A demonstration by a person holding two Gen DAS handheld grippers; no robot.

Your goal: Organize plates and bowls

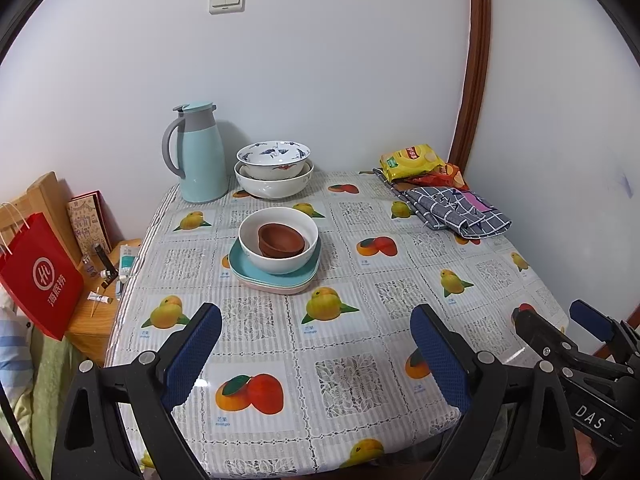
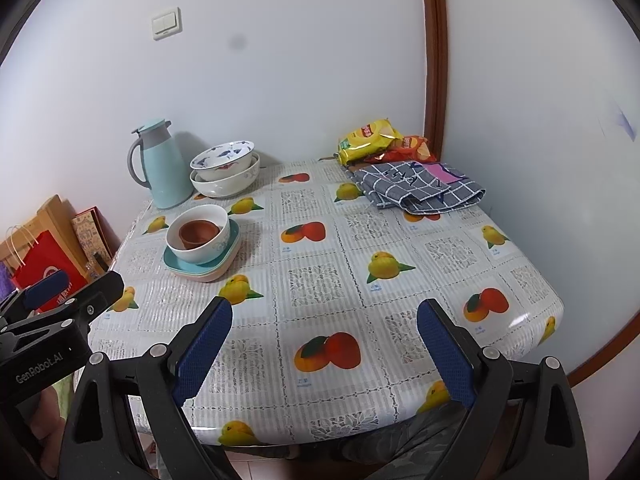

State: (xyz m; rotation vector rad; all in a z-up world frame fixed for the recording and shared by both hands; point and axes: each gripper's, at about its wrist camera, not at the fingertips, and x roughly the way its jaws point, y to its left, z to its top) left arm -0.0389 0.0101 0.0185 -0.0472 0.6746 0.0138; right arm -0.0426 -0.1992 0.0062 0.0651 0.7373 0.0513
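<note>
A white bowl (image 1: 280, 258) holding two nested brown bowls (image 1: 280, 240) sits on a stack of teal and pink plates (image 1: 244, 272) mid-table; this stack also shows in the right wrist view (image 2: 200, 250). At the back a blue-patterned bowl (image 1: 273, 156) is nested in a larger white bowl (image 1: 272, 188), also in the right wrist view (image 2: 224, 164). My left gripper (image 1: 316, 320) is open and empty above the near table edge. My right gripper (image 2: 326, 316) is open and empty, to the right of the left one.
A teal thermos jug (image 1: 200, 152) stands at the back left. Snack bags (image 1: 412, 162) and a folded checked cloth (image 1: 452, 210) lie at the back right. A red paper bag (image 1: 40, 276) and a wooden side table (image 1: 92, 320) stand left of the table.
</note>
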